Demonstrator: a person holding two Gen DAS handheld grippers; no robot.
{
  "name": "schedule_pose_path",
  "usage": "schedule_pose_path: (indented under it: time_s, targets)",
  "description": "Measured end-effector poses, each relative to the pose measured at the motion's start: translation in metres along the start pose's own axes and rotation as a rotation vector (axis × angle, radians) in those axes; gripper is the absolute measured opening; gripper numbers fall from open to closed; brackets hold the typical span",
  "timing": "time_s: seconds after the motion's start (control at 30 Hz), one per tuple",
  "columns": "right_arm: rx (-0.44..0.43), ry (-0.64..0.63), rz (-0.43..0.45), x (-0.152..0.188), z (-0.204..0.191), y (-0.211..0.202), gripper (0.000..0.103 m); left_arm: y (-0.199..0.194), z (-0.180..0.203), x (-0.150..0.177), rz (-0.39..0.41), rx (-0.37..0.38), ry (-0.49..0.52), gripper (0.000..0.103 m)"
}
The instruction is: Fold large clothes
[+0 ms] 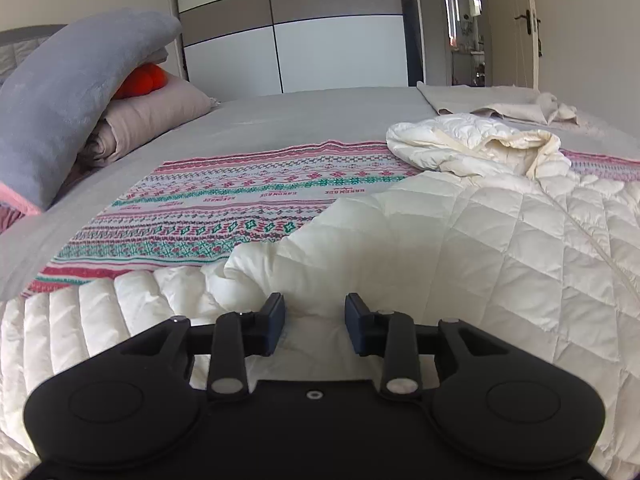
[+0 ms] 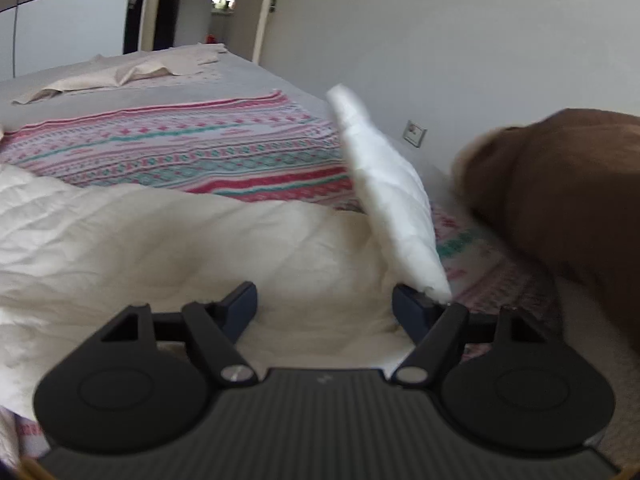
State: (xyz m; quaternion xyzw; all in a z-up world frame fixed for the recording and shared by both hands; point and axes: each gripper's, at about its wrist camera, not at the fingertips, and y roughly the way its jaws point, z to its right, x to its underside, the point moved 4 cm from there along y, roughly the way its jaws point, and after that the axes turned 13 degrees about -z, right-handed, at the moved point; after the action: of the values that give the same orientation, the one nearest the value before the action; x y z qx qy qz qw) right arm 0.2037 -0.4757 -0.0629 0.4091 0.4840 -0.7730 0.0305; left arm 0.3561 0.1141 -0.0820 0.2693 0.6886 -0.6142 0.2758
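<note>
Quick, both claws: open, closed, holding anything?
Left claw: open, empty, above the white quilted jacket.
Right claw: open wide, gripping nothing.

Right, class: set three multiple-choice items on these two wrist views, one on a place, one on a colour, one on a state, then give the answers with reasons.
1. What does the white quilted jacket lie on?
A. the patterned blanket
B. a chair
C. the floor

2. What colour is the object tucked under the grey pillow?
A. green
B. orange
C. black

3. How do the left gripper and right gripper stand?
A. both shut
B. one shut
C. both open

Answers: 1 A, the blanket shows beneath and around it; 2 B, the orange object peeks out; 3 C, a gap separates each pair of fingers.
</note>
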Motion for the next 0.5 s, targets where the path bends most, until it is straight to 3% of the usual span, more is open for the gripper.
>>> schedule_pose_path:
  time_s: [0.1, 0.23, 0.37, 0.5]
  targets:
    - [0.070, 0.050, -0.043, 0.008, 0.017, -0.003, 0.075, 0.000, 0.001, 0.000, -0.001, -0.003, -0.006, 0.038]
    - [0.026, 0.055, -0.052, 0.013, 0.018, -0.014, 0.079, -0.001, 0.002, -0.001, 0.004, -0.017, 0.006, 0.042]
    - [-0.083, 0.004, 0.050, 0.002, -0.001, -0.033, 0.088, -0.005, -0.002, -0.001, 0.020, 0.025, -0.011, 0.054]
    - [-0.066, 0.062, -0.042, -0.001, 0.001, -0.001, 0.088, 0.000, -0.006, 0.001, -0.002, 0.043, -0.044, 0.054]
